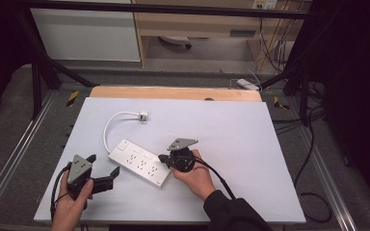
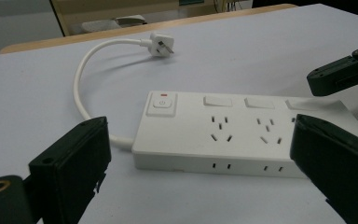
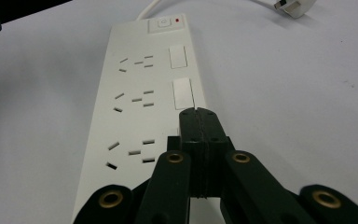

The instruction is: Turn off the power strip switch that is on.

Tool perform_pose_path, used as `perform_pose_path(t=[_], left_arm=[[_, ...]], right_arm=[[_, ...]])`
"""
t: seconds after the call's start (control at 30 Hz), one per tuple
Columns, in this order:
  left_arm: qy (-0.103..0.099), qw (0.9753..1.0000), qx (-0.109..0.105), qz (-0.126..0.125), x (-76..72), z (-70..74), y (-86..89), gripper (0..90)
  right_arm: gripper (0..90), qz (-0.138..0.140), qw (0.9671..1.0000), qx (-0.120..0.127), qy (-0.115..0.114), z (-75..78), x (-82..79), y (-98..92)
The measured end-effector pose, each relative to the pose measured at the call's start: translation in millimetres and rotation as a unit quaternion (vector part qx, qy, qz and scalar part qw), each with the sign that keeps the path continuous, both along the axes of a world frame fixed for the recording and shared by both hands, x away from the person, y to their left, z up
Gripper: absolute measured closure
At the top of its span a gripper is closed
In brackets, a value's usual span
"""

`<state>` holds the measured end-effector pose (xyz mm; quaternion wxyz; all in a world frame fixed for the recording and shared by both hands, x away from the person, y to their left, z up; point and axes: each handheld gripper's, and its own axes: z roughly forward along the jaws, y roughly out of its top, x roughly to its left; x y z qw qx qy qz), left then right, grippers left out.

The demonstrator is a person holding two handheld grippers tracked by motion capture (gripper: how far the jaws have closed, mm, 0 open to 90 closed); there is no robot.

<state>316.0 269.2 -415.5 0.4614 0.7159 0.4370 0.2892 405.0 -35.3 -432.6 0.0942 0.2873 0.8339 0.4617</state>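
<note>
High view: a white plastic power strip (image 1: 138,162) lies slanted on the pale grey counter (image 1: 231,139), between both grippers. The left gripper (image 1: 107,174), released, sits just beside its near-left side; the right gripper (image 1: 163,158) reaches its right end.

Left gripper view: wide jaws frame the strip's long side.

Right gripper view: clenched jaws, holding nothing, hover over the nearest rocker switch. Press straight down, gently, while bracing the strip.
</note>
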Motion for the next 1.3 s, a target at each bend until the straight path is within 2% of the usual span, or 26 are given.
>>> perform_pose_path(t=[0.93,1.13,1.3], left_arm=[[-0.001,1.0,0.001,-0.001,0.0,0.1,-0.3,4.9],[-0.001,1.0,0.0,-0.001,0.1,0.1,-0.2,4.9],[-0.001,1.0,0.0,-0.001,0.0,0.2,-0.2,4.9]], right_arm=[[90.0,-0.01,0.9997,0.023,-0.004,3.3,2.6,2.5],[85.7,-0.01,0.9994,0.032,-0.007,6.9,3.9,2.1],[77.1,-0.014,0.9991,0.038,-0.013,12.8,4.7,2.8]])
